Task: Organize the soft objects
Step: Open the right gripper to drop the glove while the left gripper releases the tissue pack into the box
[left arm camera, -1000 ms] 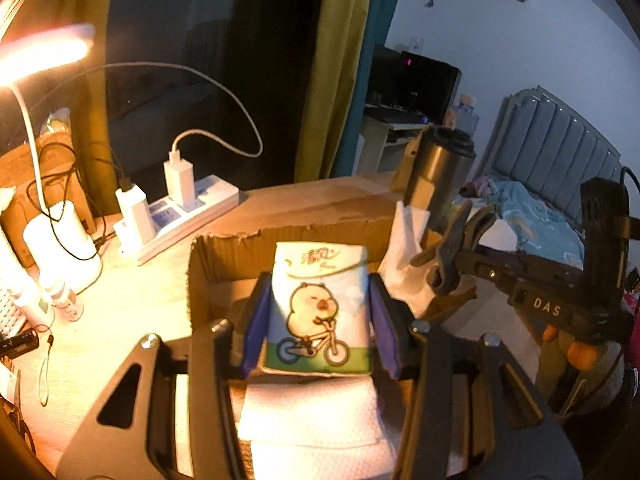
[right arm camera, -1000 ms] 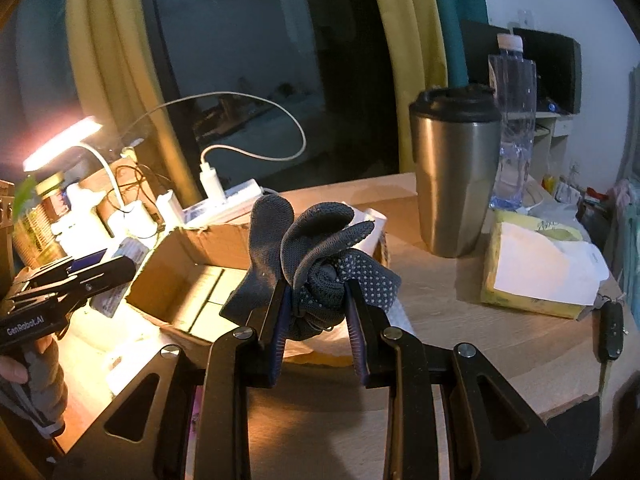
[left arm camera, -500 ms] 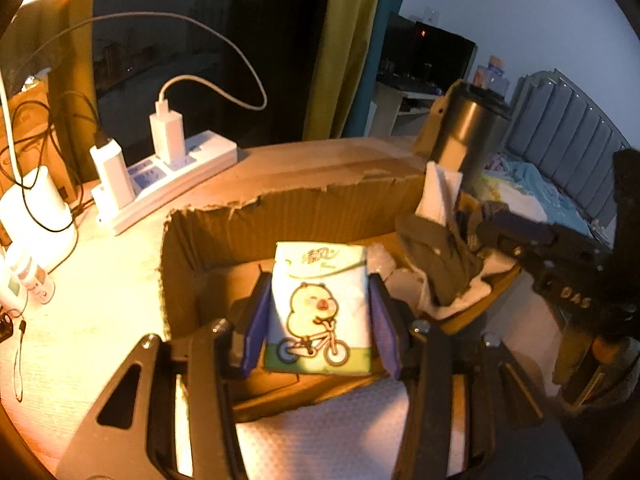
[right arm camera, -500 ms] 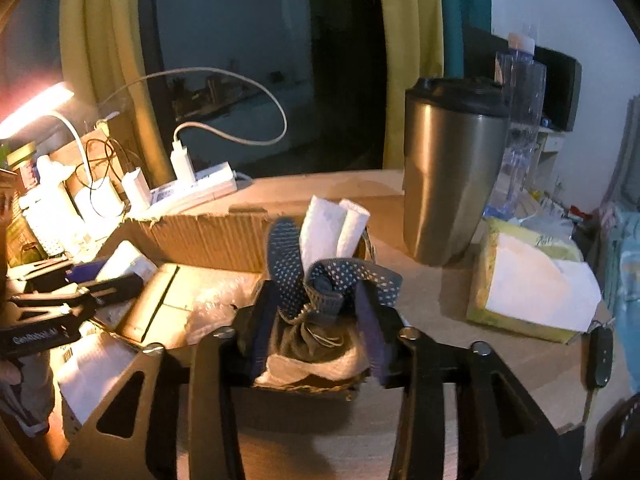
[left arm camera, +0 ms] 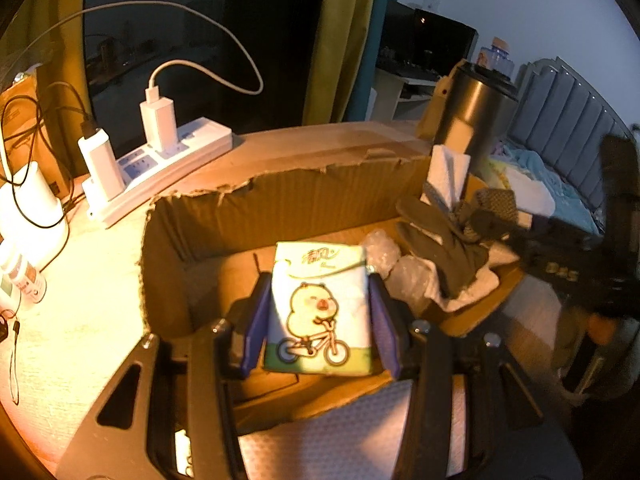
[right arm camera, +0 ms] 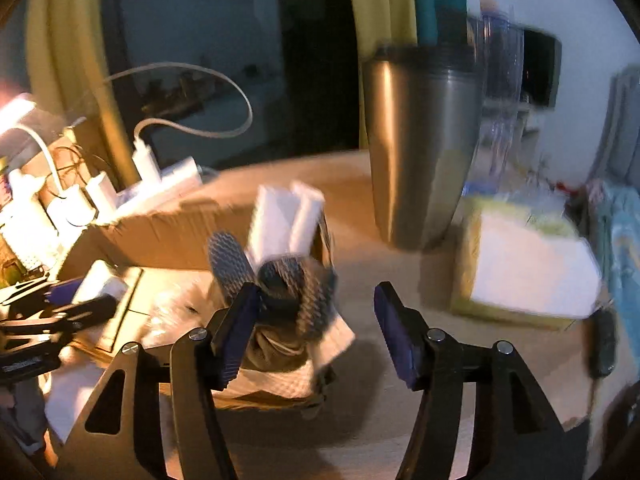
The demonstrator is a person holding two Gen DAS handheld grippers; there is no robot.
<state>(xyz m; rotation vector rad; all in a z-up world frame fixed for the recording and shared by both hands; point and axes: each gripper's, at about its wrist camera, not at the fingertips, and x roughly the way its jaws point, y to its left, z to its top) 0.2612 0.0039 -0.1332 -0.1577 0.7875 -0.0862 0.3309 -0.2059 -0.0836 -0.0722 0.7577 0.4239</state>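
Open box floor left of glove pile; steel tumbler seemingly close behind.

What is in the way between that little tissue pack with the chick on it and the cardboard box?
Nothing visible. The left tongs hold the tissue pack over the cardboard box, with bare floor beneath. The grey glove and bubble wrap lie off to the right side.
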